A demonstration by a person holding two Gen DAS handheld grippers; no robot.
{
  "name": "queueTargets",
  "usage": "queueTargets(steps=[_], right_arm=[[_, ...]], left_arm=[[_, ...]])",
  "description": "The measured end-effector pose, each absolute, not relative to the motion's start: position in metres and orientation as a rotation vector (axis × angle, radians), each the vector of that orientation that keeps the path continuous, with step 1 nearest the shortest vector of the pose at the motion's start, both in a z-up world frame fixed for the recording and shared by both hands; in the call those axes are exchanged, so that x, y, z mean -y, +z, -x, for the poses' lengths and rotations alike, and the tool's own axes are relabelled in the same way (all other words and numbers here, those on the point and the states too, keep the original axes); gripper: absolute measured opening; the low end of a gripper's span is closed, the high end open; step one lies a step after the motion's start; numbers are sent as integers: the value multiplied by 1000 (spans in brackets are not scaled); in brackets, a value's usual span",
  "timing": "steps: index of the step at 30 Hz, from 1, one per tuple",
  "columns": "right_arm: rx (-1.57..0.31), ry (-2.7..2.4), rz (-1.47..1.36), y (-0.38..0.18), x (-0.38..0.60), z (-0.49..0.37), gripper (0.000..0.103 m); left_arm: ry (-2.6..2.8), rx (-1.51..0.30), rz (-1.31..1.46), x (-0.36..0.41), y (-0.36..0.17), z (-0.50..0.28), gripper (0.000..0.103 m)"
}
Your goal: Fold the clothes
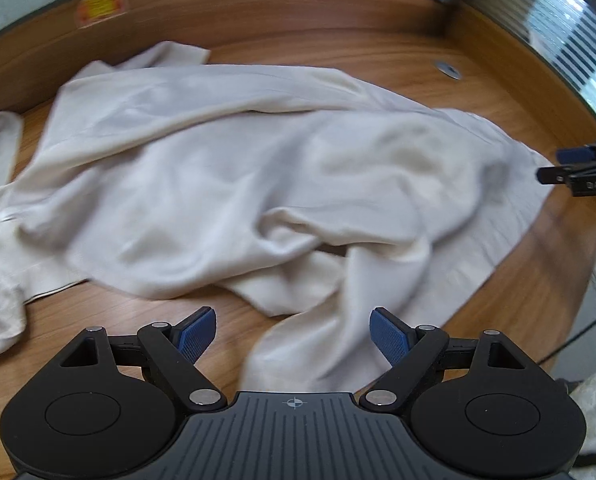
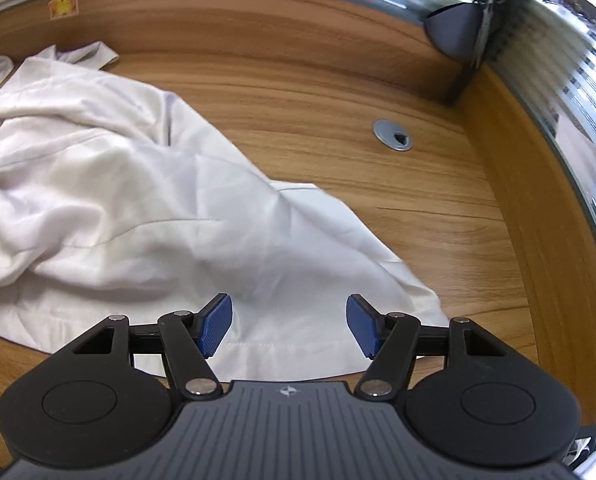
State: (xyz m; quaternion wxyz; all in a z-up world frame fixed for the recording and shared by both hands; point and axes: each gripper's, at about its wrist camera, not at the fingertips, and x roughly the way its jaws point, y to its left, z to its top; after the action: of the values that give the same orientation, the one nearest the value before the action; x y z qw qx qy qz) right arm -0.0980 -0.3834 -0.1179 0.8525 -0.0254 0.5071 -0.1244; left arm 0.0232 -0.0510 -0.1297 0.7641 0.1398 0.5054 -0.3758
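So your left gripper (image 1: 293, 334) and right gripper (image 2: 289, 326) both have their fingers apart, holding nothing. Just past them the rumpled cream-white cotton garment (image 1: 225, 184) lies heaped on the wood-grain counter (image 2: 378, 208). Looks like you're between grabs; next you'll want to pinch the near hem (image 2: 281, 346) and spread it flat.

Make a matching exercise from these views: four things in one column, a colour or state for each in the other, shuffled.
1. garment
2. desk
3. grommet
4. sticker

a. round, silver
b. orange and yellow
c. white, crumpled
d. wood grain

Pairs: 1-c, 2-d, 3-a, 4-b
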Motion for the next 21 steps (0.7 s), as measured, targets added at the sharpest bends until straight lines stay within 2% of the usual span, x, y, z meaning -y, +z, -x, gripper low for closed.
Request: queueTargets(steps=[3,9,12,13,14,21], right_arm=[[-1074,-253,48,-119,386,98,73],[-1079,-225,46,-113,402,98,77],[-1089,-191,54,-111,411,97,78],[-1091,-176,58,-110,414,96,78],[-1092,-160,64,-110,417,95,78],[-1079,-54,95,-104,434,72,78]], left_arm=[[-828,-1126,-290,65,-139,-18,84],[-733,-1169,-245,82,-153,-15,71],[-661,-1155,-253,87,-154,-11,43],[-627,-1156,-249,86,-153,-9,26],[-590,-1163,-239,85,-152,-8,15],[-260,-1136,-56,30,-125,12,5]])
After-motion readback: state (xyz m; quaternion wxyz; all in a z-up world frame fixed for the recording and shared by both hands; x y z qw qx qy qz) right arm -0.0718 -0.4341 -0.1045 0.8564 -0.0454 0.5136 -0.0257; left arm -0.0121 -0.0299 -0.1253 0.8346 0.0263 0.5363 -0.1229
